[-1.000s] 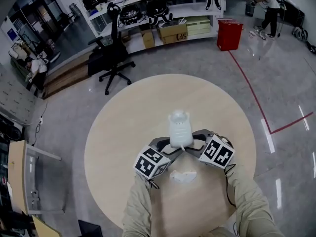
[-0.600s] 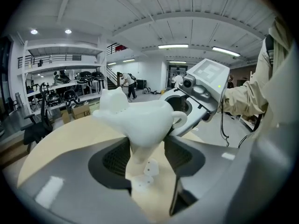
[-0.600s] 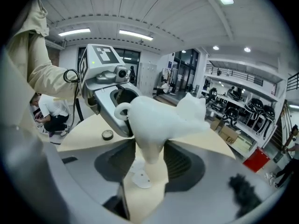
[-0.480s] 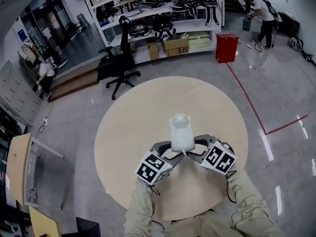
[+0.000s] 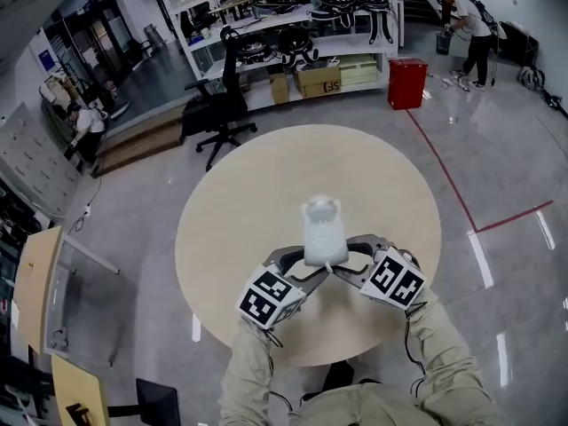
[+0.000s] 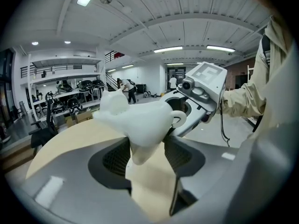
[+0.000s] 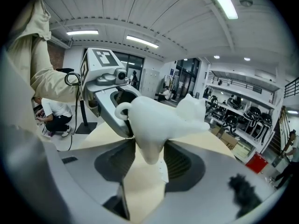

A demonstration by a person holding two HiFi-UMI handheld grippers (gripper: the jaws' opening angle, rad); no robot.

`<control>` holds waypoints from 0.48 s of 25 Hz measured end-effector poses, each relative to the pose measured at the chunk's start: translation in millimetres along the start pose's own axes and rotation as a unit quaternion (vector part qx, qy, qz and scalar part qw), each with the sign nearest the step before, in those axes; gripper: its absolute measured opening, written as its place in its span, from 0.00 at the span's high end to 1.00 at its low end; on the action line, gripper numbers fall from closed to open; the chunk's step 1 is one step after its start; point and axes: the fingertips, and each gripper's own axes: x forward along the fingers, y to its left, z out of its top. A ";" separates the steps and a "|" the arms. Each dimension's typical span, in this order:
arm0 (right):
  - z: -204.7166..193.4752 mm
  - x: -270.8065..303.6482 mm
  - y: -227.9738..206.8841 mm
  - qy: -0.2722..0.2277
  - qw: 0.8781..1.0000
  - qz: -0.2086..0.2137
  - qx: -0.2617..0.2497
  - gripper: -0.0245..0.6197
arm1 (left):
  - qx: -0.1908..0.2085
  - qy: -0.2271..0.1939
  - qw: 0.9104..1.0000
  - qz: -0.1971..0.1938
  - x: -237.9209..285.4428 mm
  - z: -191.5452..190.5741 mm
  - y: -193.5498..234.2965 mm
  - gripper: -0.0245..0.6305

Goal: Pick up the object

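A white moulded figure (image 5: pixel 322 231) with a small curled handle hangs above the round wooden table (image 5: pixel 257 185), clear of its top. Both grippers hold it from below by its narrow lower end. My left gripper (image 5: pixel 300 272) comes in from the left and is shut on the figure. My right gripper (image 5: pixel 348 268) comes in from the right and is shut on it too. In the left gripper view the figure (image 6: pixel 135 120) sits between the pads, with the other gripper's marker cube (image 6: pixel 208 78) behind it. The right gripper view shows the figure (image 7: pixel 159 120) wedged between its pads.
A black office chair (image 5: pixel 217 105) stands beyond the table, with shelves (image 5: pixel 293 25) of gear and boxes behind it. A red bin (image 5: pixel 407 82) stands at the back right, and a red line (image 5: pixel 461 202) runs along the floor. People stand far off. A desk (image 5: pixel 35 300) is at the left.
The figure has risen with both grippers and the table now lies farther below. A small white piece seen on the table near the grippers a second ago is no longer in view.
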 end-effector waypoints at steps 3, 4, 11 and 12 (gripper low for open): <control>2.1 -19.6 19.0 -0.008 1.000 -0.003 -0.008 0.66 | 0.007 -0.006 1.000 0.006 -11.3 3.6 -24.7 0.60; 1.9 -27.8 27.3 -0.011 1.000 -0.004 -0.010 0.66 | 0.009 -0.008 1.000 0.009 -15.4 4.6 -35.6 0.60; -13.3 -101.3 122.4 -0.020 1.000 -0.008 -0.019 0.65 | 0.015 -0.016 1.000 0.016 -52.1 -5.3 -150.5 0.60; -15.8 -111.1 138.2 -0.022 1.000 -0.009 -0.020 0.65 | 0.016 -0.017 1.000 0.016 -58.5 -8.7 -167.8 0.60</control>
